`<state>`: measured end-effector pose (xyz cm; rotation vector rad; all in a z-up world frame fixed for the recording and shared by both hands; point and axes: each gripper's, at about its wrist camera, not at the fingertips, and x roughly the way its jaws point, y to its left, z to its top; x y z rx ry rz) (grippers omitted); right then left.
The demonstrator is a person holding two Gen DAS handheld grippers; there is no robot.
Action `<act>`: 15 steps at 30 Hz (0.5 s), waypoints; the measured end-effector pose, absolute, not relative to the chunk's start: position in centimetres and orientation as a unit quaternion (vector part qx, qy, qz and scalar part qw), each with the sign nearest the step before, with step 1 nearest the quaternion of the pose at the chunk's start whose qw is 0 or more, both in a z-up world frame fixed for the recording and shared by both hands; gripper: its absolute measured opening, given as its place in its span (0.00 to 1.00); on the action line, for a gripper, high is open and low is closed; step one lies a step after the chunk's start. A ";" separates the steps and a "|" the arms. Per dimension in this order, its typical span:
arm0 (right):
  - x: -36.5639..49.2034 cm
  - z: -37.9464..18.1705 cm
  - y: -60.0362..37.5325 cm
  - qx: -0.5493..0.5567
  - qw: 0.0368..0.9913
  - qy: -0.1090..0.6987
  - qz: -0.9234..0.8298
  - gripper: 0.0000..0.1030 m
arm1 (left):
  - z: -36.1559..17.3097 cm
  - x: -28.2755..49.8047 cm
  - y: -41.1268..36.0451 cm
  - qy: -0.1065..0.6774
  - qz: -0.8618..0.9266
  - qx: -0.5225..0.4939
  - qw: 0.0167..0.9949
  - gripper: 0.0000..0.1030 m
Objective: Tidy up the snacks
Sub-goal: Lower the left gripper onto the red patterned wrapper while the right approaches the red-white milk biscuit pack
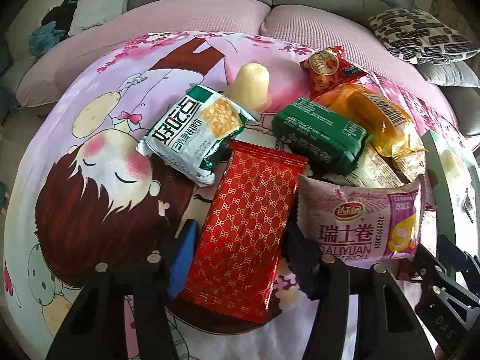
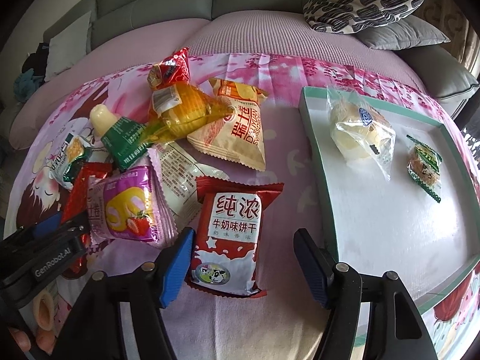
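A heap of wrapped snacks lies on a pink cartoon cloth. In the left wrist view my left gripper (image 1: pixel 240 249) is open, its fingers on either side of a red gold-patterned packet (image 1: pixel 246 228); contact is unclear. A purple Swiss roll pack (image 1: pixel 360 225) lies to its right, a green-white packet (image 1: pixel 195 132) and a dark green bar (image 1: pixel 321 135) behind. In the right wrist view my right gripper (image 2: pixel 243 264) is open around a red milk biscuit packet (image 2: pixel 231 240) without touching it. A white tray (image 2: pixel 390 228) at the right holds a clear-wrapped bun (image 2: pixel 360 126) and a small green candy (image 2: pixel 424 165).
A beige Swiss roll pack (image 2: pixel 240 126), an orange-wrapped cake (image 2: pixel 186 111), a small red packet (image 2: pixel 169 69) and a pale jelly cup (image 2: pixel 103 118) lie in the heap. The left gripper's body (image 2: pixel 45 255) shows at lower left. A sofa with a patterned cushion (image 2: pixel 363 6) stands behind.
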<state>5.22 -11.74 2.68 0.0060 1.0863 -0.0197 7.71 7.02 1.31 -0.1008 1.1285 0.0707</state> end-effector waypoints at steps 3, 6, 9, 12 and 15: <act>5.2 2.6 -11.6 0.000 0.856 0.517 -0.009 0.68 | 1.3 7.7 6.7 0.535 0.034 -0.051 0.843 0.55; 5.3 2.5 -11.6 -0.003 0.854 0.519 -0.010 0.68 | 1.2 7.8 6.5 0.533 0.036 -0.053 0.843 0.56; 5.4 2.1 -11.6 -0.005 0.852 0.523 -0.009 0.68 | 1.1 7.3 7.3 0.527 0.044 -0.052 0.847 0.58; 5.5 1.8 -11.6 -0.011 0.850 0.527 -0.012 0.68 | 0.9 6.9 6.5 0.522 0.050 -0.027 0.851 0.59; 5.5 1.8 -11.6 -0.014 0.850 0.527 -0.011 0.67 | 0.9 7.0 6.5 0.521 0.049 -0.032 0.851 0.60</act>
